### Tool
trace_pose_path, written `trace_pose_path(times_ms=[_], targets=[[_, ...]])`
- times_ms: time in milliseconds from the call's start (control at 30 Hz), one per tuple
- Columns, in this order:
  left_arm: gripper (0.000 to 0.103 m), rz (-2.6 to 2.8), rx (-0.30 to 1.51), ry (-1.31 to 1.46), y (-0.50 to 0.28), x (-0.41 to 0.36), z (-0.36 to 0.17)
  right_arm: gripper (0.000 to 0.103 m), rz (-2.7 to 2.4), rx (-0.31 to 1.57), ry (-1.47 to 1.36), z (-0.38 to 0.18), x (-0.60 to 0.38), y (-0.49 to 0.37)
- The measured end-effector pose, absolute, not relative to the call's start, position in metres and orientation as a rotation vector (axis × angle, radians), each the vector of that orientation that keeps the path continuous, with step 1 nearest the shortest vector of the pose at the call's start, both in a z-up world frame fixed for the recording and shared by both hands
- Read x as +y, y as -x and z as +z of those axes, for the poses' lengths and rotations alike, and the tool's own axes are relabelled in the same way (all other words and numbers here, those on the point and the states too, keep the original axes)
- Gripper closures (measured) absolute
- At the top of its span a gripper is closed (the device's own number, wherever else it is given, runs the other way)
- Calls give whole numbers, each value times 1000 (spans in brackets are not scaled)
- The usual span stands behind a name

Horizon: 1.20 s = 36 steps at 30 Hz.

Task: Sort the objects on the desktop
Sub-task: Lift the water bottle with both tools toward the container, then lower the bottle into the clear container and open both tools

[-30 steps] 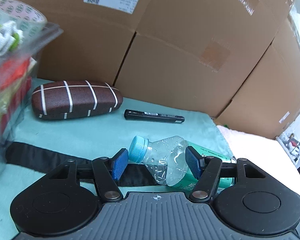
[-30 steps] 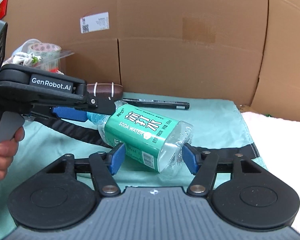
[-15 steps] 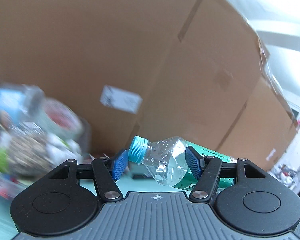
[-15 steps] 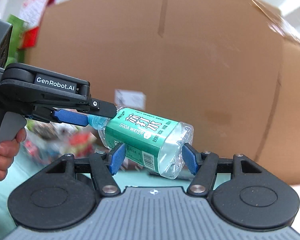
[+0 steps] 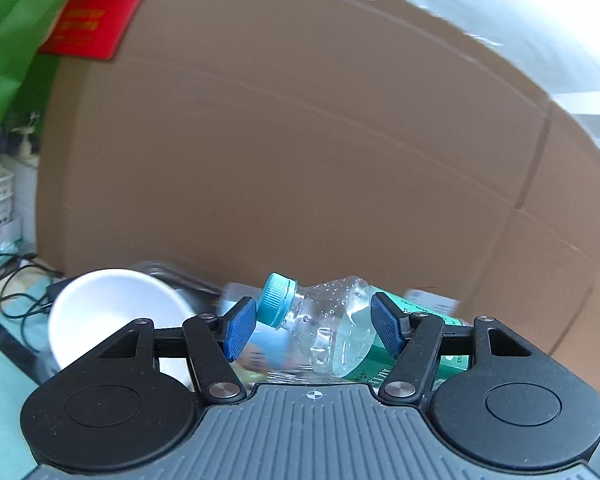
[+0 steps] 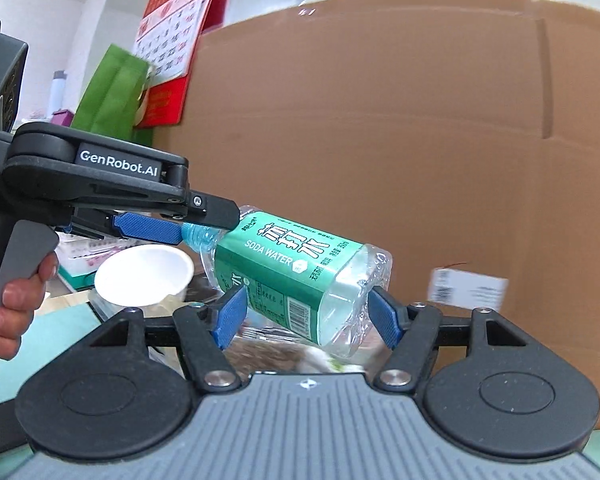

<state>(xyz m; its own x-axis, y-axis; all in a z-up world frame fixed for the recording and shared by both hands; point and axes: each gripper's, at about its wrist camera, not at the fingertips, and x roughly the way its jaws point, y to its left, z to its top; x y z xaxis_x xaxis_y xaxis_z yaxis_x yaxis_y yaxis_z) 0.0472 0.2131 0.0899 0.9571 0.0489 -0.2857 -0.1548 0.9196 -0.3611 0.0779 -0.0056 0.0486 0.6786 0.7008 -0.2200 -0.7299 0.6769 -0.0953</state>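
Behind everything looms a big cardboard box (image 6: 400,140). Up in the air before it, a soda water bottle (image 6: 296,268) hangs tilted between both tongs: right tongs (image 6: 306,316) half open around its base, jaws just easing wider though the pads seem to stay on; left tongs (image 5: 312,328) half open, clamped at neck and shoulder. Carry step, I'd say. Below sits a white cup (image 6: 144,276). Next: find its spot, lower gently, release together.

We find one soda water bottle (image 6: 296,276): clear plastic, green label, teal cap, crumpled, lying tilted in mid-air, cap end raised.
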Motion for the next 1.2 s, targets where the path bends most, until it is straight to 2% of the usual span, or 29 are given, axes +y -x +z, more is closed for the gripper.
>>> trace_pose_path(times_ms=[267,400,433,500,733,900,1200], targets=[[37,118,320,445,-71,249,72,29,821,228,213,34,30,-92],[27,102,335,467,-79,257,67,29,817,236,232,29,34,-93],[27,99,337,469,-80,258,66,28,815,234,238,27,36,-93],[22,96,332,469,-81,260,65,21,806,221,253,26,38,-92],[13,92,297,485,-74,264,65,14,786,220,264,22,42,-91],[0,95,280,495,-69,262,65,6,767,201,274,21,40,-90],[0,75,295,473,-57,256,65,1,749,187,272,22,35,-90]])
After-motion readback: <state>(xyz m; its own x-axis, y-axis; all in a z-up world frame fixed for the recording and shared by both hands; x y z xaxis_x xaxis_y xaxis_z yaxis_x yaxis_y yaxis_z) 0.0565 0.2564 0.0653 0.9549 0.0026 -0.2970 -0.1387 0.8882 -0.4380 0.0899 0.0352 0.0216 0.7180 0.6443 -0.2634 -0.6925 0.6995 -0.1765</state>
